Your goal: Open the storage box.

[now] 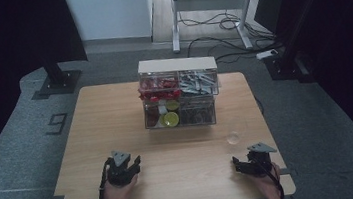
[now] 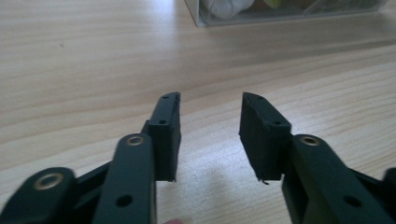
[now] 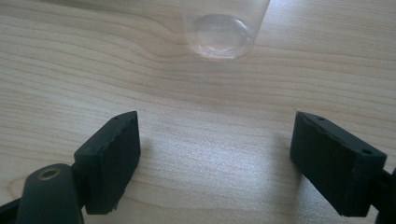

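Two hand-held grippers rest on a wooden table near a clear glass.

The left gripper [image 1: 123, 167] sits at the near left of the table [image 1: 93, 139], its fingers [image 2: 167, 135] partly apart with nothing but bare wood between them. The right gripper [image 1: 252, 164] sits at the near right, its fingers [image 3: 109, 158] spread wide and empty. A clear glass [image 1: 233, 138] stands upright just beyond the right gripper, apart from it. A clear plastic drawer organizer [image 1: 179, 99] holding red, yellow-green and grey items stands at the far middle.
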Demonstrator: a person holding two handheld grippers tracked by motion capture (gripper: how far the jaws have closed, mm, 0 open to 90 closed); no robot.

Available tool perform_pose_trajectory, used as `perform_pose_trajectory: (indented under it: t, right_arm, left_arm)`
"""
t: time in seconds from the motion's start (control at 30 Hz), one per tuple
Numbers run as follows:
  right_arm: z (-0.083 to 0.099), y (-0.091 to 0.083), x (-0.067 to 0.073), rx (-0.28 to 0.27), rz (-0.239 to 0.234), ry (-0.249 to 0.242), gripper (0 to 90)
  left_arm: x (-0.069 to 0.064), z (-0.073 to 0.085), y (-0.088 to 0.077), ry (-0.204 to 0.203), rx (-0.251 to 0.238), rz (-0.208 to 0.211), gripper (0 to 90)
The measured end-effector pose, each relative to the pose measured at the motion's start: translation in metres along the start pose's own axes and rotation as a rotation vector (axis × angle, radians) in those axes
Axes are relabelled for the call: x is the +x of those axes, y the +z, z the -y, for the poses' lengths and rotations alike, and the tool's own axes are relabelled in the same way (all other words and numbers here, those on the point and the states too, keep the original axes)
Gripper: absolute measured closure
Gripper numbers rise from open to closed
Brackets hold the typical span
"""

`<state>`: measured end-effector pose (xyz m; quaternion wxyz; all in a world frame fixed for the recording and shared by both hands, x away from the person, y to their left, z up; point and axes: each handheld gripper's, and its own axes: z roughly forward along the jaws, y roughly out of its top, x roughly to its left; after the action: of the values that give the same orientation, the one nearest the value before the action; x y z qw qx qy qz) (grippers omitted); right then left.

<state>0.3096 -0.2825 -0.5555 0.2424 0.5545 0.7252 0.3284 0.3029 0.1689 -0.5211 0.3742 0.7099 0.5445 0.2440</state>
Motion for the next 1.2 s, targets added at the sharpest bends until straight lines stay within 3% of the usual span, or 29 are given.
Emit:
perform_pose_trajectory:
  t: [0.23, 0.57, 0.73, 1.2]
  right_arm:
    - [0.001, -0.001, 0.000, -0.003, -0.002, -0.003, 17.6]
    - [0.001, -0.001, 0.001, -0.004, -0.005, -0.003, 18.3]
    - [0.001, -0.002, 0.002, -0.004, -0.014, -0.013, 18.7]
    - [0.002, -0.002, 0.003, -0.004, -0.021, -0.018, 18.8]
  left_arm:
    - [0.005, -0.005, -0.010, -0.021, -0.045, 0.018, 73.2]
    - [0.001, -0.019, -0.011, -0.018, -0.035, 0.091, 86.1]
    - [-0.005, -0.033, -0.005, 0.009, -0.036, 0.108, 88.2]
    - [-0.020, -0.053, 0.009, 0.045, -0.030, 0.130, 90.0]
